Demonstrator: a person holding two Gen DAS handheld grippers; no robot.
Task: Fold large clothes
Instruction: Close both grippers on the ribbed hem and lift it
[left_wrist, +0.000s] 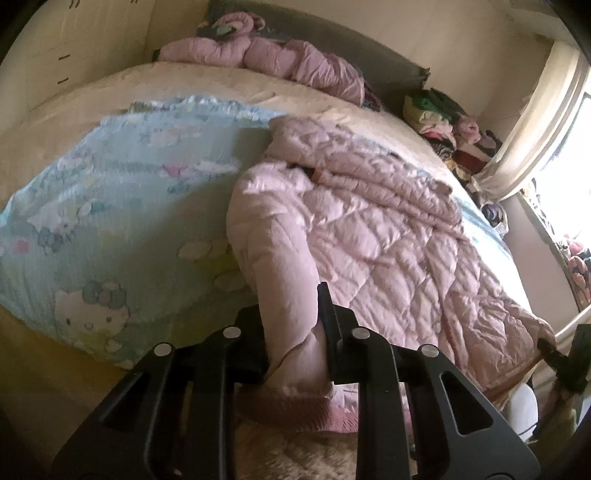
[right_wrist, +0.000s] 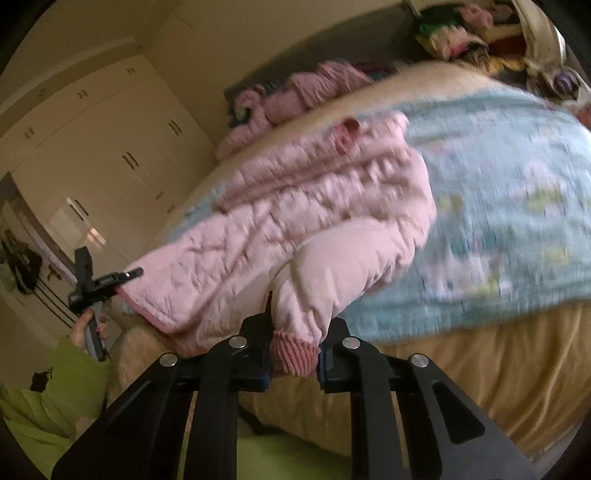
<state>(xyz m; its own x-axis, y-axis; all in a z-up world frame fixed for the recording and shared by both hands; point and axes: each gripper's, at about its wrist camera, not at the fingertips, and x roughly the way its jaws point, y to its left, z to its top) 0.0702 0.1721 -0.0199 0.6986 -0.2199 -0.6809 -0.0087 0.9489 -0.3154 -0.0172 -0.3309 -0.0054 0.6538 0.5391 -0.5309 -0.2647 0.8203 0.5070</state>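
A pink quilted jacket (left_wrist: 369, 229) lies crumpled on a light-blue cartoon blanket (left_wrist: 129, 206) on the bed. In the left wrist view my left gripper (left_wrist: 293, 347) is shut on a bunched fold of the jacket near its ribbed hem, lifted off the bed. In the right wrist view, which is blurred, my right gripper (right_wrist: 301, 332) is shut on a sleeve of the jacket (right_wrist: 295, 206) at its ribbed pink cuff (right_wrist: 293, 356). Each gripper also shows small in the other's view: the right gripper (left_wrist: 550, 349) at the jacket's far corner, the left gripper (right_wrist: 125, 277) at its edge.
A second pink garment (left_wrist: 266, 55) lies at the head of the bed. A pile of clothes (left_wrist: 436, 110) is stacked by the bright window (left_wrist: 569, 184). Cream wardrobes (right_wrist: 110, 147) line the wall. A person's green sleeve (right_wrist: 66, 376) is beside the bed.
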